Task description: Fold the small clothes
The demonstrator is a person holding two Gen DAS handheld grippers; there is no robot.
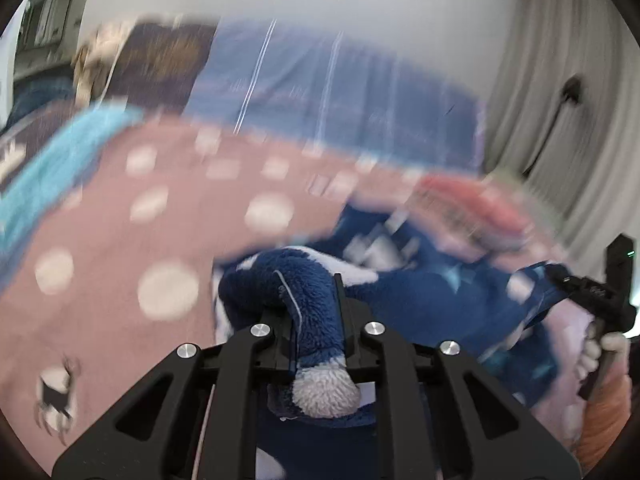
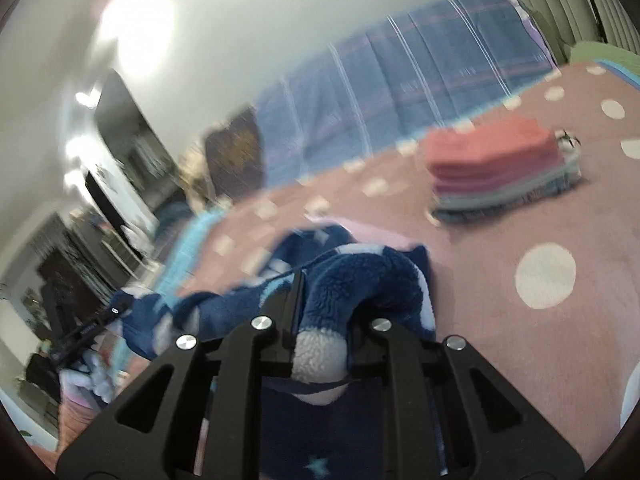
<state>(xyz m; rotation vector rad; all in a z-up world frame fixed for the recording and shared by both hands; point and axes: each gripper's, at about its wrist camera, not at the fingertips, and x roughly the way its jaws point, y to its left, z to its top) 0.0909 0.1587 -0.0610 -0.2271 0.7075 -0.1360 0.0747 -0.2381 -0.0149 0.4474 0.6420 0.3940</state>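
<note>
A dark blue fleece garment (image 1: 420, 292) with white patches and pale blue stars hangs stretched between both grippers above the bed. My left gripper (image 1: 312, 296) is shut on one fluffy edge of it; a white-tipped bunch pokes out behind the jaws. In the right wrist view my right gripper (image 2: 326, 300) is shut on another edge of the same garment (image 2: 360, 276). The right gripper (image 1: 584, 288) also shows at the right of the left wrist view, held by a hand (image 1: 600, 352). The left gripper (image 2: 92, 328) appears far left in the right wrist view. Both views are motion-blurred.
The bed cover (image 2: 520, 220) is dusty pink with white dots. A stack of folded clothes (image 2: 500, 168), red on top, sits on it at the right. A blue striped blanket (image 1: 320, 88) lies at the back, a turquoise cloth (image 1: 52, 176) at the left, curtains (image 1: 560, 80) at the right.
</note>
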